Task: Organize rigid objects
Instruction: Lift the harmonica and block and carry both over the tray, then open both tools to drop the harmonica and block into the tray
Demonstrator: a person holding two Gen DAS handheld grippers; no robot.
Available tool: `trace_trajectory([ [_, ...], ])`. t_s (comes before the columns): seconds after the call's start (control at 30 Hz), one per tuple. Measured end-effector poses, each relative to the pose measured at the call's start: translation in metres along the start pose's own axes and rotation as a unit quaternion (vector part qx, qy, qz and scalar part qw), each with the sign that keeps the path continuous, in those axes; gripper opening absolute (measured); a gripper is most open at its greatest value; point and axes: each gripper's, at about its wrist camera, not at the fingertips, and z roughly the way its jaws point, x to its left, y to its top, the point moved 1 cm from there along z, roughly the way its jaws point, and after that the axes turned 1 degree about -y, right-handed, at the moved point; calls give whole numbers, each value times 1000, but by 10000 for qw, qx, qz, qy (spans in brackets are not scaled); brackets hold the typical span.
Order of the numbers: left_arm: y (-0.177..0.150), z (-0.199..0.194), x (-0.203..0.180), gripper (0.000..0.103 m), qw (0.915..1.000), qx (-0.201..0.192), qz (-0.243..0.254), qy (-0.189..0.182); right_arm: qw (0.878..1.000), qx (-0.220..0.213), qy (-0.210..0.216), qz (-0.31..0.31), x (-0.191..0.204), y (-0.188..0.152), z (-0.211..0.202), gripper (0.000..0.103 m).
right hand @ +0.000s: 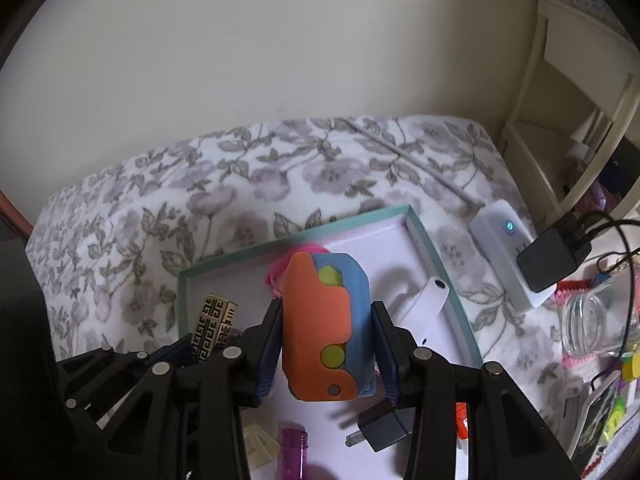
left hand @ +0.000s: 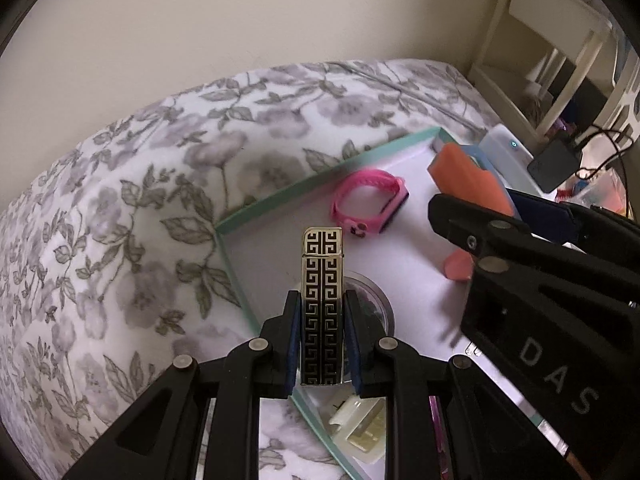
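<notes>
Clamped in the left gripper (left hand: pixel 322 340), blue pads pressed to both narrow sides: a slim rectangular lighter (left hand: pixel 322 304), gold-toned with a black Greek-key maze pattern running in two columns down its face, a seam marking off the cap near the top. Held upright, lifted above the near-left corner of the shallow box (left hand: pixel 280 196), white inside with a mint-green rim, set on a grey-and-lilac floral bedspread (left hand: pixel 120 200). Same lighter (right hand: pixel 214 326) seen from the right wrist view at the box's left side, ridged on its narrow edge. Gripped in the right gripper (right hand: pixel 327 340), fingers closed against both flanks: a chunky plastic toy (right hand: pixel 326 320), orange front plate over a blue body, two yellow-green round spots and a small grey rivet near the bottom; raised over the middle of the box (right hand: pixel 424 240). Lying on the box floor: a pink wristband (left hand: pixel 370 202) toward the far side, a white stick-shaped piece (right hand: pixel 424 304) near the right wall, a dark plug adapter (right hand: pixel 380 426) and a purple translucent tube (right hand: pixel 294 452) at the near end. Outside the box on the right: a white power strip (right hand: pixel 500 240) with a glowing blue light and a black charger plugged in, beside a clear glass jar (right hand: pixel 596 324).
</notes>
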Motion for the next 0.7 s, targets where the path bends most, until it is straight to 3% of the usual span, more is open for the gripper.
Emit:
trace_trajectory([
  [0.7, 0, 0, -2, 22, 9999, 91, -81, -80, 9999, 116, 0, -99, -1, 1, -10, 46],
])
